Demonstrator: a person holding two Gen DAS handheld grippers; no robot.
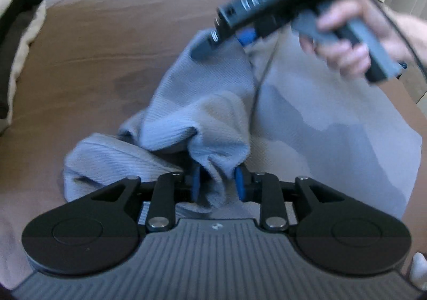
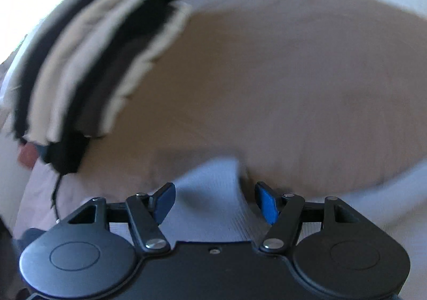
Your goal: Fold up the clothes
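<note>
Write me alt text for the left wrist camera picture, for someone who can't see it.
The left gripper pinches a bunched fold of a light blue knit garment lying rumpled on a brown sheet. Beyond it, blurred, a hand holds the right gripper over the garment's far part. A stack of black and cream clothes sits at the left edge.

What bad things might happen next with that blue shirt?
The left gripper holds only a small bunched bit of the blue shirt, so the cloth might slip out. The right gripper is open over the shirt and blurred, so it may grab the wrong spot. The shirt is crumpled on the brown sheet, so a fold made now might come out crooked.
</note>
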